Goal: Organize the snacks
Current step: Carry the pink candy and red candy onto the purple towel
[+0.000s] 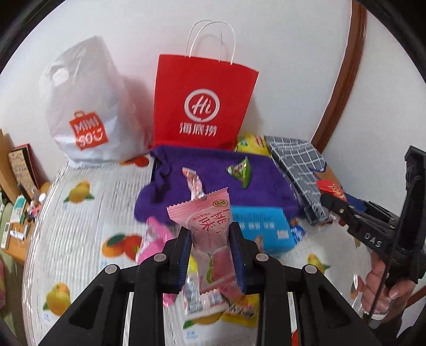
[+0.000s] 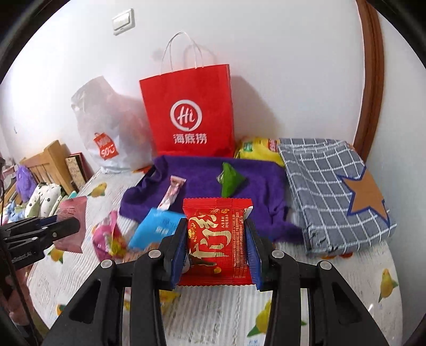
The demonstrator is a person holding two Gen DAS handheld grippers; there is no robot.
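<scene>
The left tongs (image 1: 210, 252) are clenching a pink packet (image 1: 206, 231) printed with Chinese characters, holding it up over the desk (image 1: 80, 226) in front of the purple cloth (image 1: 218, 183); in the right view the same tongs (image 2: 62, 222) are showing at the far left with the pink packet (image 2: 72, 226) seen from its back. The right tongs (image 2: 217, 247) are gripping a red packet (image 2: 217, 239) with gold lettering, upright, just before the purple cloth (image 2: 202, 181); the left view is catching those tongs (image 1: 330, 201) at the right edge, the red packet (image 1: 330, 189) barely peeking out, the letters "DAS" on the body and a hand (image 1: 383, 290) around the handle. Only the right view is showing a wall switch (image 2: 123, 21), a wooden headboard (image 2: 50, 162) and an orange star (image 2: 368, 199) on the checked cloth (image 2: 327, 191). Only the left view is showing a yellow packet (image 1: 239, 315) under the tongs. A red paper bag (image 1: 203, 103) reading "Hi" above three Chinese characters is standing against the wall beside a white "MINISO" bag (image 1: 90, 111). On the purple cloth are lying a green triangular snack (image 2: 229, 181) and a pink stick (image 2: 171, 194); a blue packet (image 2: 154, 227) is overlapping its front edge, with a crumpled pink wrapper (image 2: 106, 237) just beside.
</scene>
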